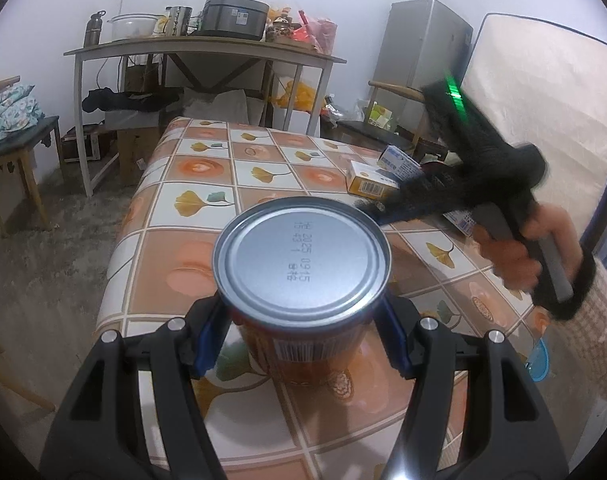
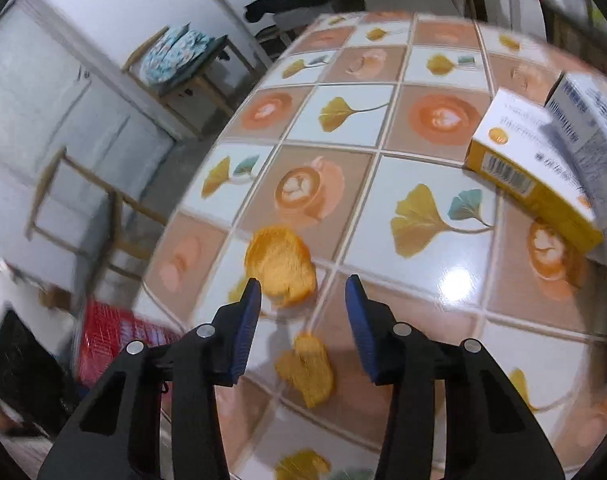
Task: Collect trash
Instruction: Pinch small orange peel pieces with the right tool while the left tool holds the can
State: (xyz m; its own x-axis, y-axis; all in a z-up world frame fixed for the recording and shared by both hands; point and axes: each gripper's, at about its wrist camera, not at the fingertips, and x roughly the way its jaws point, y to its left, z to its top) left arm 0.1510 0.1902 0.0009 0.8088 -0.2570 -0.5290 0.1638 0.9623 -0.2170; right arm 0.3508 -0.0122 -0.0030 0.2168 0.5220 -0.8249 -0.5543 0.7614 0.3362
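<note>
My left gripper (image 1: 301, 312) is shut on a tin can (image 1: 301, 256) with a silver end and an orange label, held above the tiled table (image 1: 207, 168). My right gripper (image 2: 303, 300) is open and empty, hovering over two orange peel pieces: a large one (image 2: 281, 270) just past the left fingertip and a smaller one (image 2: 307, 368) between the fingers. In the left wrist view the right gripper (image 1: 367, 212) shows blurred at the right, held by a hand (image 1: 515, 252). A yellow box (image 2: 531, 168) and a blue-white box (image 2: 587, 120) lie on the table at the right.
A red basket (image 2: 115, 332) sits on the floor beside the table's left edge. A wooden chair (image 1: 11, 148) with a bundle stands at the left. A desk (image 1: 199, 46) with kitchenware, a fridge (image 1: 419, 60) and a mattress (image 1: 543, 120) line the back.
</note>
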